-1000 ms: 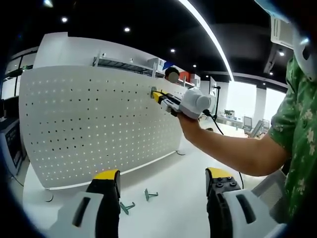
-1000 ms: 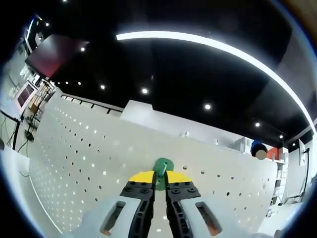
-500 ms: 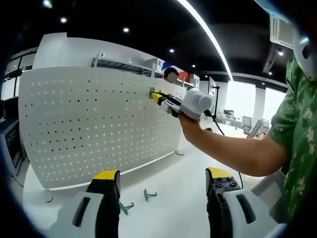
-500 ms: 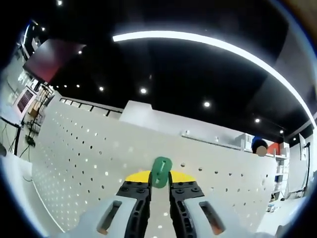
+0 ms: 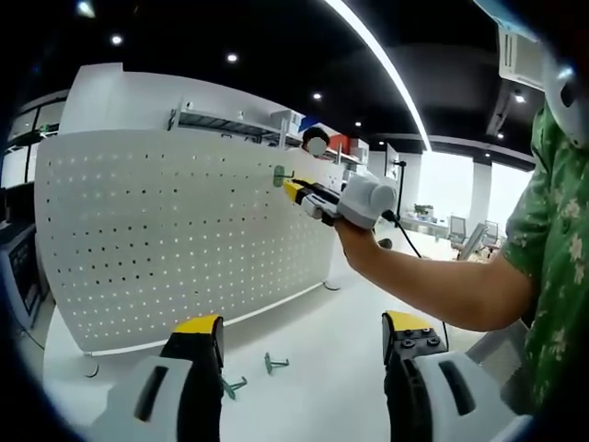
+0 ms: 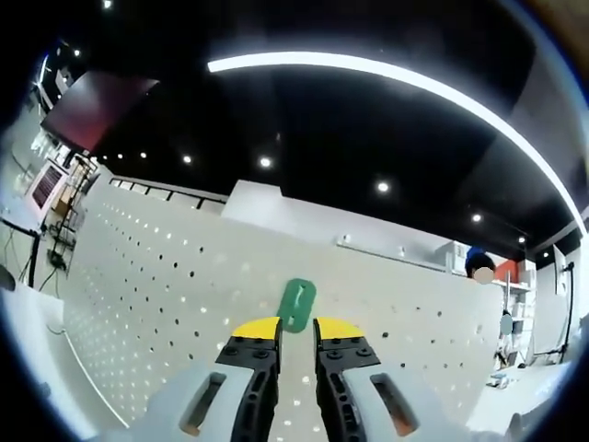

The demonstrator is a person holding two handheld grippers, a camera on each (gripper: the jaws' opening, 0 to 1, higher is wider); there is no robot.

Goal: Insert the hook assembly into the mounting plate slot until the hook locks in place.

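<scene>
The green hook [image 6: 297, 305] sits against the upper part of the white pegboard plate [image 6: 166, 295], its flat tab showing just beyond the right gripper [image 6: 296, 333]. That gripper's yellow-tipped jaws stand a little apart, with a narrow gap between them, and the hook lies past the tips; whether they touch it I cannot tell. In the left gripper view the hook [image 5: 280, 175] shows on the board [image 5: 166, 239] near its top edge, with the right gripper [image 5: 296, 188] just beside it, held in a person's hand [image 5: 354, 235]. The left gripper [image 5: 302, 333] hovers low with jaws spread wide, holding nothing. Two more green hooks [image 5: 273, 364] lie on the white table [image 5: 313, 341] below the board. No writing is readable anywhere
</scene>
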